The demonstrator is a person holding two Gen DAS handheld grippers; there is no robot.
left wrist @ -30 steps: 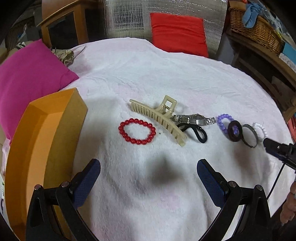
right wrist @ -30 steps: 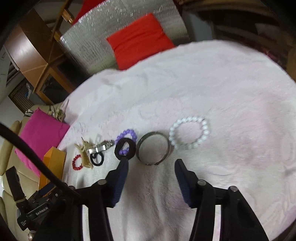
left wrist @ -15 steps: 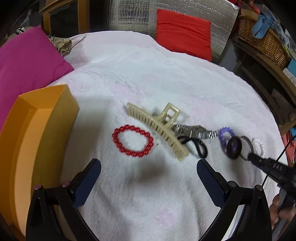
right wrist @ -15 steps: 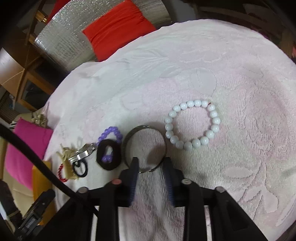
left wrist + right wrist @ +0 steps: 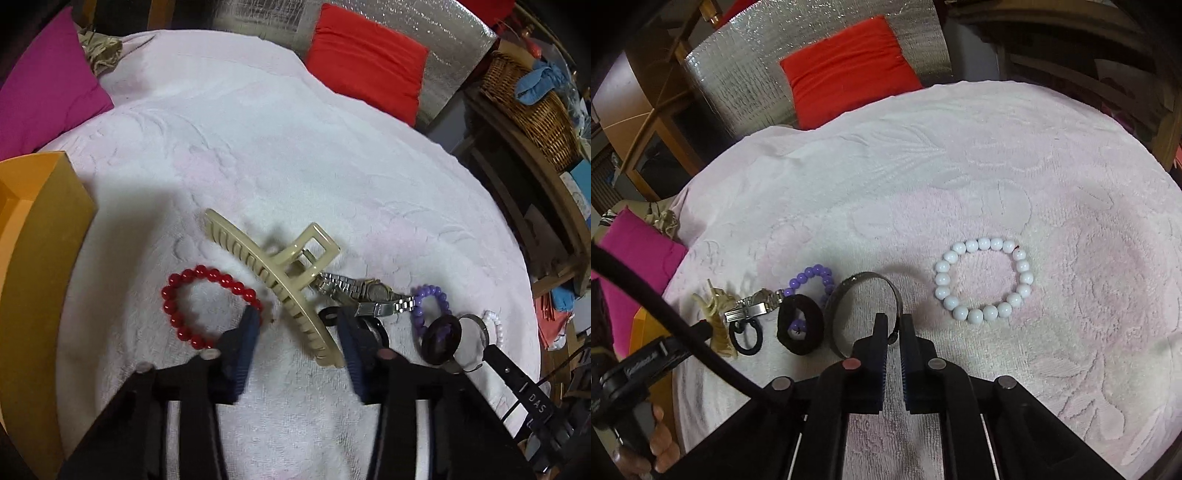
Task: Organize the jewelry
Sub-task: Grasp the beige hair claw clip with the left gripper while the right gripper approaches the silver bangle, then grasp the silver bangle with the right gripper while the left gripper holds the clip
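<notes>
Thin dark metal bangle [image 5: 866, 295], tilted, rim pinched by right gripper [image 5: 893, 332].

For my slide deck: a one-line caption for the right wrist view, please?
Right gripper shut on a metal bangle on the pink towel, white bead bracelet lying beside it.

On the towel [image 5: 295, 155] the items run in a row from nine o'clock to three. The box [image 5: 40, 236] stands at the nine o'clock edge, then the bead bracelet [image 5: 192, 306], then the hair claw [image 5: 280, 284], which lies over the watch [image 5: 362, 291], seemingly touching it. Toward three come the hair tie [image 5: 748, 334], the scrunchie [image 5: 799, 325], the bangle [image 5: 864, 291] and the pale bead bracelet [image 5: 984, 280], which lies apart.
</notes>
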